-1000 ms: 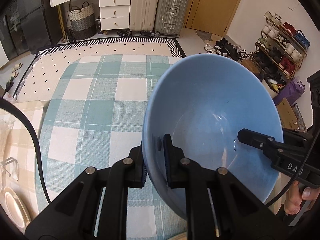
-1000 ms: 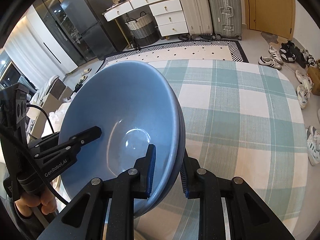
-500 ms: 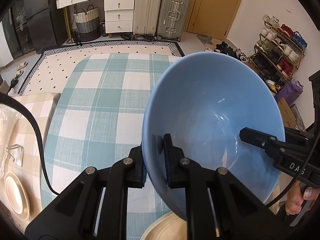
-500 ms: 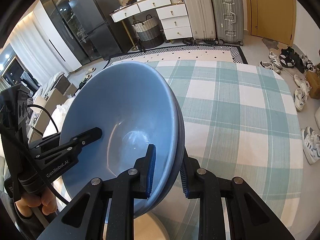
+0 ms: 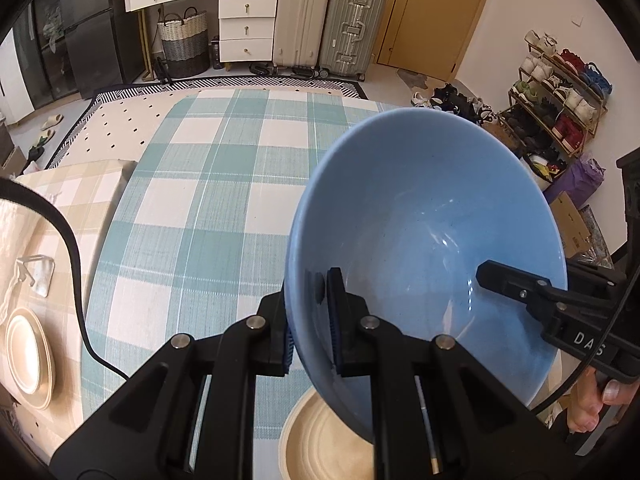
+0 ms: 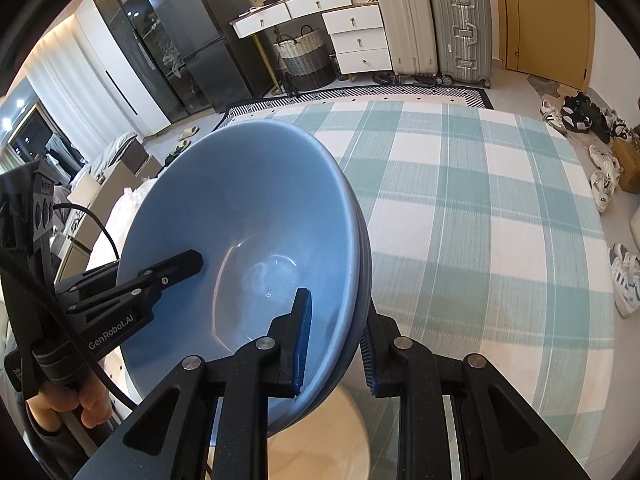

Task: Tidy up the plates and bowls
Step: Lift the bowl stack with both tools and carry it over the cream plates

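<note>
Both grippers hold one large blue bowl (image 5: 424, 232) in the air over the checked tablecloth (image 5: 208, 184). My left gripper (image 5: 310, 320) is shut on its left rim. My right gripper (image 6: 334, 344) is shut on the opposite rim of the blue bowl (image 6: 240, 240), which looks like two nested bowls there. In the left wrist view the right gripper's finger shows inside the bowl at the right. A beige bowl (image 5: 324, 440) sits on the table right under the blue bowl; it also shows in the right wrist view (image 6: 320, 436).
A cream plate (image 5: 28, 356) and a clear stand (image 5: 36, 276) lie on a beige checked surface at far left. Suitcases (image 5: 332, 20), drawers and a basket stand beyond the table. A shoe rack (image 5: 560, 92) is at right.
Both grippers and the blue bowl have drawn back and up along the table. The beige bowl has come into view beneath the blue bowl. Both grips are unchanged.
</note>
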`<state>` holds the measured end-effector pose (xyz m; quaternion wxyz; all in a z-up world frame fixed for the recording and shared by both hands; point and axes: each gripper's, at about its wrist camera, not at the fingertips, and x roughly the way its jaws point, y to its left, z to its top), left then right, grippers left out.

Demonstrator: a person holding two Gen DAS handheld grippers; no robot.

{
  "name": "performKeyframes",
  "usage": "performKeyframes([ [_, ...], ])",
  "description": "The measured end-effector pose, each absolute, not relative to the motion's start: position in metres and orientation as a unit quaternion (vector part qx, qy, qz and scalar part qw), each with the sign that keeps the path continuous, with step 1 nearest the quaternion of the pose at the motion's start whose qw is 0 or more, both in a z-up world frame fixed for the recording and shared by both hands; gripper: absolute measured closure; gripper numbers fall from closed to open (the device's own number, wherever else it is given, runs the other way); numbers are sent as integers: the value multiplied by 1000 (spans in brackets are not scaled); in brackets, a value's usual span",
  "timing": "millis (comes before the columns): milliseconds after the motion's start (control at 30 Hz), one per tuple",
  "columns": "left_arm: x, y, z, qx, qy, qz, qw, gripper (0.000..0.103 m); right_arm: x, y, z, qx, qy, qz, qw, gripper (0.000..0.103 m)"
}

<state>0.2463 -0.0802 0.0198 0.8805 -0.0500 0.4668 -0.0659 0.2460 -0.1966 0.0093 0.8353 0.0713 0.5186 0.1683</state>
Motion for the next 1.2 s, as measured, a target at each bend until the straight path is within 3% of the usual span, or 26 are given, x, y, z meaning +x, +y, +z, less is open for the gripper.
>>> performKeyframes([
  [1200,117,-84,-24,-56,470,-80,877,92,137,-194,-15,58,523,155,836,81],
])
